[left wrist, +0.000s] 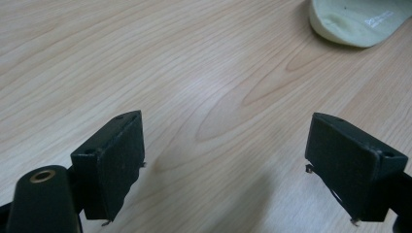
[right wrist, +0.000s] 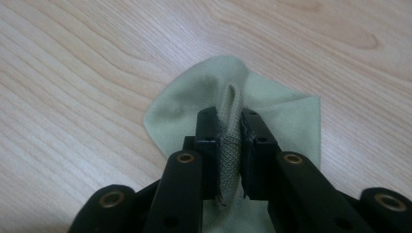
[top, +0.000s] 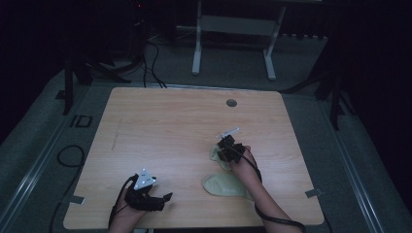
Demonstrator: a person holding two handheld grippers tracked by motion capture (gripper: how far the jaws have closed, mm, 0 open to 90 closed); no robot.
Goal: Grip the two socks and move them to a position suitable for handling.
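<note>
A person is sitting at a light wooden counter (top: pixel 184 126) and is holding a pair of black tongs in each hand.

The right tongs (top: pixel 227 145) are sitting over the right side of the counter, a little past the middle. Their two jaws are squeezing a fold of a soft, pale green cloth (right wrist: pixel 228 141) between them. In the right gripper view the fold is standing up between the jaws, and the rest of the cloth is spreading out flat on the wood around it. The right hand (top: pixel 245 170) is gripping the tongs from behind, and a black cable is running down along the arm.

A second pale green piece (top: pixel 224 186) is lying flat on the counter just beside the right forearm, nearer the person. I cannot tell if it is joined to the pinched cloth.

The left tongs (top: pixel 163 199) are resting low near the front left edge of the counter, well apart from the cloth. Their jaws are standing wide apart and are holding nothing. In the left gripper view bare wood is showing between them, and the pale green piece (left wrist: pixel 359 22) is peeking in at the top right corner.
</note>
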